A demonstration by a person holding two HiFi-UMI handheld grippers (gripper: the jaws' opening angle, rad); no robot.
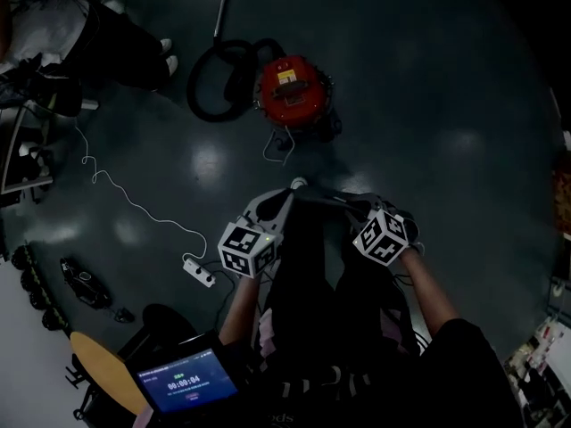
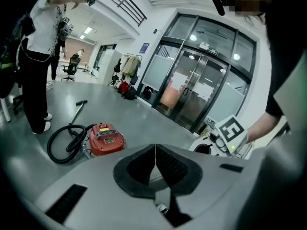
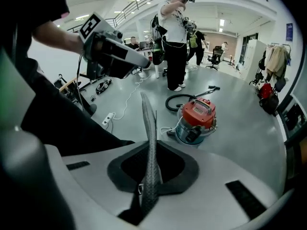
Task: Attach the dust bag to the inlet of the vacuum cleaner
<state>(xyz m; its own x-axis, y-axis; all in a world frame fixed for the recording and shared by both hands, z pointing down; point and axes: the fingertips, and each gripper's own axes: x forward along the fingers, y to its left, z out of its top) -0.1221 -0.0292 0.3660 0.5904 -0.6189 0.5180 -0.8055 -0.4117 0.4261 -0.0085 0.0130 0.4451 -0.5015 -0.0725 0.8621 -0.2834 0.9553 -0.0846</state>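
— Where does the vacuum cleaner (image 1: pixel 293 92) sit from you?

— Straight ahead on the floor, well apart, and neither hand looks nearer. My left gripper (image 2: pixel 155 148) and right gripper (image 3: pixel 146 110) both have their jaws pressed together on nothing. I see no dust bag anywhere.

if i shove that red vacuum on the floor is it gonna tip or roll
Probably hard to tip: the red vacuum is a squat drum standing upright on the floor. The black hose looped beside it looks floppy and would likely drag along. Rolling is uncertain: no wheels show clearly.
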